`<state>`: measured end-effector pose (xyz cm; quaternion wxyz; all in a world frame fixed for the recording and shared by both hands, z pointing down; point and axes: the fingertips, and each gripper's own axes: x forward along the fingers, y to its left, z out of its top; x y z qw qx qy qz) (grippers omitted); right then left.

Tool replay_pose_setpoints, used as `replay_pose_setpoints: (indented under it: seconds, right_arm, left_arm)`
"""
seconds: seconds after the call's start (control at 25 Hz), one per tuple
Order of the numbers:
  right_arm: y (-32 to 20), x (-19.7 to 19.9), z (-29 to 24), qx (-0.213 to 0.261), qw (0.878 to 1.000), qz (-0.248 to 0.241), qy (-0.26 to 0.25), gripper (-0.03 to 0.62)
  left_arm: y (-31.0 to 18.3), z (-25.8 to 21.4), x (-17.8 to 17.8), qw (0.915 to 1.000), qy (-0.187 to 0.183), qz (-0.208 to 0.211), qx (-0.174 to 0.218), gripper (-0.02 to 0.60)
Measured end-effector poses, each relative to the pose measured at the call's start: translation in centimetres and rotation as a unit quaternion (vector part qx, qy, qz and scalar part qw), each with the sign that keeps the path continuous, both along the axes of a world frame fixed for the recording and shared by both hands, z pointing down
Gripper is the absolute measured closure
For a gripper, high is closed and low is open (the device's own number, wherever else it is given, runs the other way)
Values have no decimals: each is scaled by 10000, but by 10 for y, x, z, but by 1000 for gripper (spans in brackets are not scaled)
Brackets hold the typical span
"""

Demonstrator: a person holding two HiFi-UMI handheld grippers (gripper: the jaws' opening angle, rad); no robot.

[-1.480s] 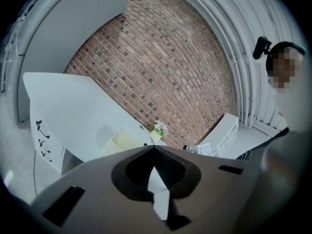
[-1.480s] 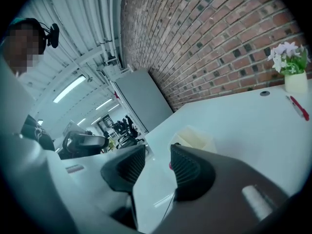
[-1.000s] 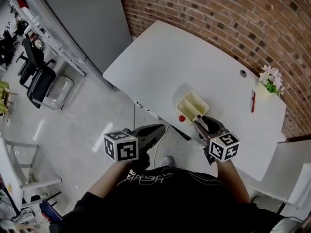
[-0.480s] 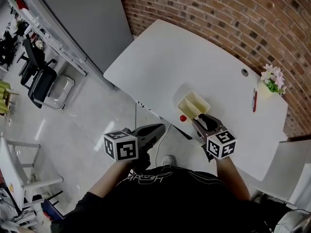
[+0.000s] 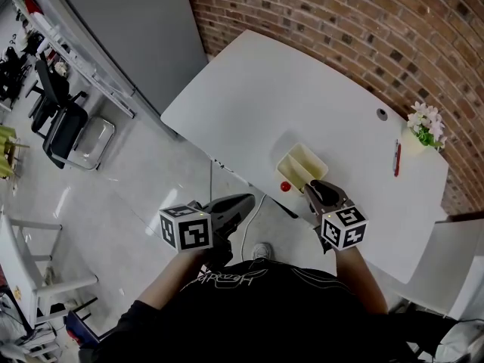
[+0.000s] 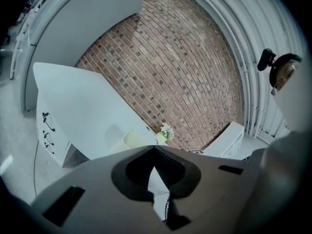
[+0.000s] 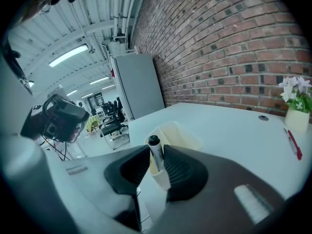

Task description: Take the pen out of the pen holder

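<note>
Black shirt (image 5: 249, 316) (pale chest lettering (image 5: 224, 277))

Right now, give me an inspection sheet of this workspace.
Surface: white table, set against the wall.
Job's things: pen standing in the cream holder, near the table's front edge.
Clutter: red pen; flower pot; small red object beside the holder.
Grippers: right claw has just been closing and its pads now look to be on the pen; left claw shut, empty, off the table.
Cables: thin cable hanging below the table edge.
Surroundings: brick wall; grey cabinet; chairs.
</note>
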<state>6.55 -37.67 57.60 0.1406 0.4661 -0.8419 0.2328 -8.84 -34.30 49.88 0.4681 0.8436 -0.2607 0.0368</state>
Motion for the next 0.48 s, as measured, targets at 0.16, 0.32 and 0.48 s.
replay_pose_setpoints:
  seconds: [0.16, 0.32, 0.48]
  right_arm:
    - [-2, 2, 1, 49, 9999, 88, 54, 516]
    - [-3, 4, 0, 53, 9999, 136, 64, 517]
    - [-5, 4, -2, 81, 9998, 181, 31, 519]
  left_arm:
    - [-3, 2, -2, 10000, -37, -29, -3, 578]
    - [-4, 2, -2, 10000, -43, -32, -10, 578]
    - [-4, 2, -3, 10000, -56, -36, -15, 578]
